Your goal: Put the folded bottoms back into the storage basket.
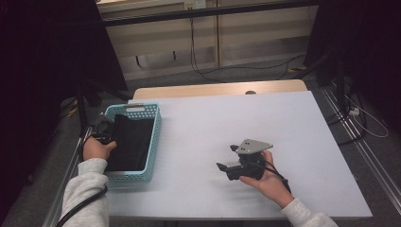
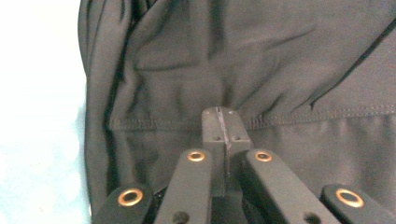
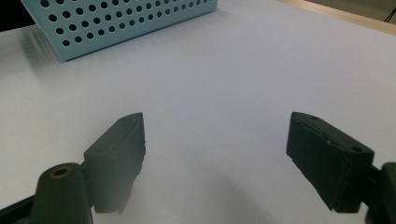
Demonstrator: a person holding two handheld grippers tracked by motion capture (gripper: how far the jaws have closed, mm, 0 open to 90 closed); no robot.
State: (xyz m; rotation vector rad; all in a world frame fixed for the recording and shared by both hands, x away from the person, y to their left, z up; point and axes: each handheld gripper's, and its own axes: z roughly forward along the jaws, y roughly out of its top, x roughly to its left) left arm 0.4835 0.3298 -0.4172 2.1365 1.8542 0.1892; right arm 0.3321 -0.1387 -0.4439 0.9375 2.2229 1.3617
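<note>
A black cloth (image 1: 131,142) lies bunched in a light blue perforated basket (image 1: 135,108) at the table's left. My left gripper (image 1: 109,127) reaches into the basket from its left side. In the left gripper view its jaws are pressed together at the cloth's stitched hem (image 2: 154,123), and folds in the fabric (image 2: 261,60) run toward the left gripper's tip (image 2: 222,119). My right gripper (image 1: 226,157) is held low over the white table (image 1: 213,123) at the right, pointing left. The right gripper (image 3: 215,135) stands wide open with nothing between its jaws.
The basket's wall (image 3: 130,23) is ahead of the right gripper, across bare table. A wooden strip (image 1: 217,89) runs along the far table edge. Cables (image 1: 208,71) lie on the floor beyond. Dark curtains hang at both sides.
</note>
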